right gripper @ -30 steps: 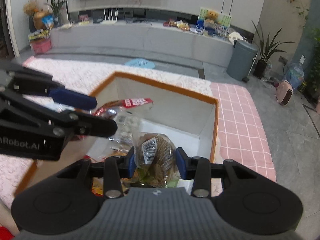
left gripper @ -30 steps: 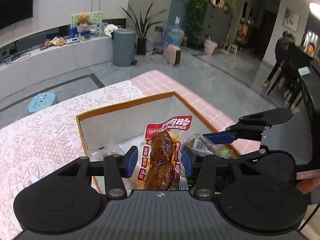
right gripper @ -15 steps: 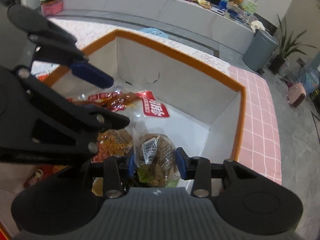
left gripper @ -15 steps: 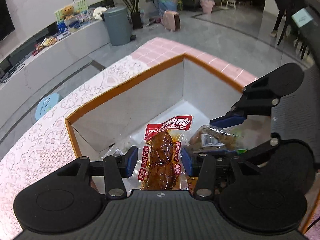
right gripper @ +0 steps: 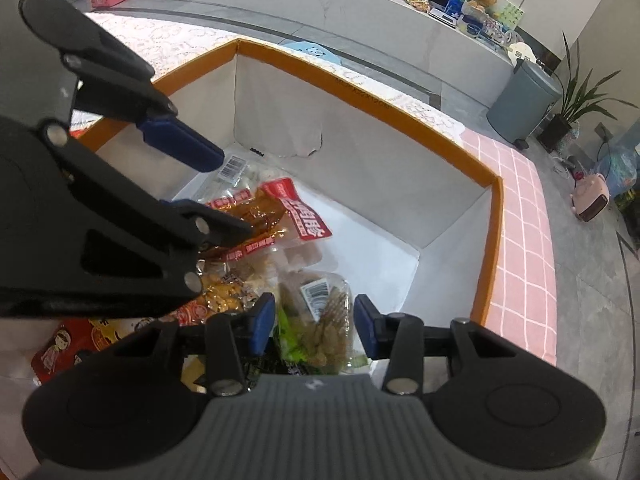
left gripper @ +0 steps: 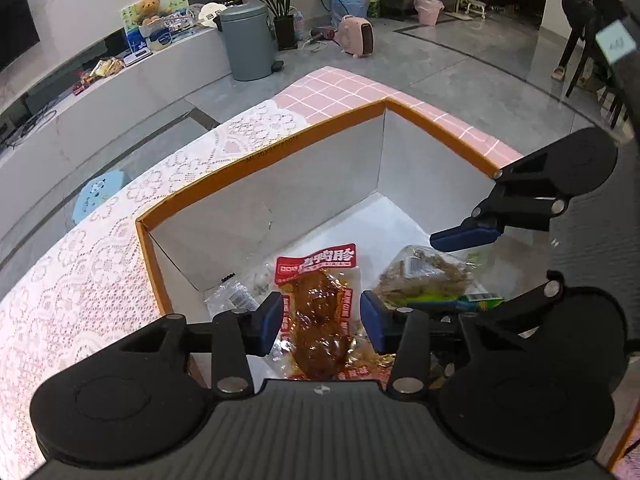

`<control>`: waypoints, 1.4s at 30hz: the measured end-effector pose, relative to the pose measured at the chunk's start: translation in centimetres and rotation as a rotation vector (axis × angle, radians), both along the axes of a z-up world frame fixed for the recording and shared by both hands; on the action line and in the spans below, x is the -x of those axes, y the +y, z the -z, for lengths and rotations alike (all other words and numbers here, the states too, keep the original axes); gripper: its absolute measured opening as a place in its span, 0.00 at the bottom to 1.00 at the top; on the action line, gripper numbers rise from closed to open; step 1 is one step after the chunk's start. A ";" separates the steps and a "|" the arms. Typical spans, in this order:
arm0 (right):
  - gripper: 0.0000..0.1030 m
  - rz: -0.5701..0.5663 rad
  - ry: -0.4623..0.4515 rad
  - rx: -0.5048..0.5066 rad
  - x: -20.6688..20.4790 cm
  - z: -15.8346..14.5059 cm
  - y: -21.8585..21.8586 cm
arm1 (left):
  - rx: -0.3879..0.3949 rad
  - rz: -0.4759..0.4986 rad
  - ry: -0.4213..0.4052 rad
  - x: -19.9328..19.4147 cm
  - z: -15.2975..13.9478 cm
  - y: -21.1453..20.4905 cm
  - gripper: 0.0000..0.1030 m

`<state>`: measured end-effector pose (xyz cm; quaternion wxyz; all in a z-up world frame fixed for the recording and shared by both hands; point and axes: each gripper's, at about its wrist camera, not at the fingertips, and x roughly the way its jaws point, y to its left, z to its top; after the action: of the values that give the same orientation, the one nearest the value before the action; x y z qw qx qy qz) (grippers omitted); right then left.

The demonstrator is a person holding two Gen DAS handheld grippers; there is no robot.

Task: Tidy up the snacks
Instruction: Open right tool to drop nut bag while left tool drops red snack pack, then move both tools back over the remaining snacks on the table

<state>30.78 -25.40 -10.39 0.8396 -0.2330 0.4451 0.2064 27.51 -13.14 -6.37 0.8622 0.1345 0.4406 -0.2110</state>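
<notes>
Two packets are down inside the box at lower centre. The left gripper grips the red duck pack; the right gripper's jaws have just been opening around the brown snack bag. Release remains, I judge. Both packs look clear and crinkly.

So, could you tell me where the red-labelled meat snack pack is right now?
In the left wrist view, the red-labelled meat snack pack sits between the left gripper fingers, inside the orange-rimmed box.
</notes>
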 end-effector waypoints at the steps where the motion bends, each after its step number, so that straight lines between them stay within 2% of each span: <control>1: 0.45 -0.004 -0.003 0.004 0.2 -0.1 0.1 | 0.007 -0.003 -0.002 0.2 -0.2 0.2 0.53; 5: 0.65 -0.008 -0.029 0.000 1.2 -0.7 0.5 | 0.024 -0.012 -0.027 1.1 -0.9 0.7 0.57; 15: 0.67 0.001 -0.052 -0.016 3.0 -2.7 0.8 | 0.072 -0.027 -0.054 4.3 -3.4 2.0 0.58; 17: 0.70 0.005 -0.051 -0.023 3.4 -3.0 1.0 | 0.067 -0.027 -0.064 5.1 -3.9 2.3 0.58; 19: 0.75 0.005 -0.054 -0.026 4.0 -3.5 1.4 | 0.066 -0.040 -0.069 5.9 -4.5 2.8 0.58; 25: 0.77 -0.008 -0.080 -0.056 6.2 -5.6 2.6 | 0.097 -0.103 -0.078 8.5 -6.6 4.8 0.58; 32: 0.77 -0.035 -0.101 -0.171 9.2 -8.4 4.4 | 0.200 -0.234 -0.095 12.1 -8.5 8.7 0.60; 35: 0.77 -0.040 -0.094 -0.247 10.7 -9.2 5.2 | 0.223 -0.284 -0.134 13.7 -9.1 10.4 0.62; 42: 0.78 -0.028 -0.089 -0.412 14.5 -9.0 7.9 | 0.269 -0.374 -0.203 16.5 -9.1 14.4 0.63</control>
<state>16.26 -17.50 -1.42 0.8855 -0.0714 0.3526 0.2941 11.00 1.27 2.74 0.9362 -0.0449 0.3368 -0.0901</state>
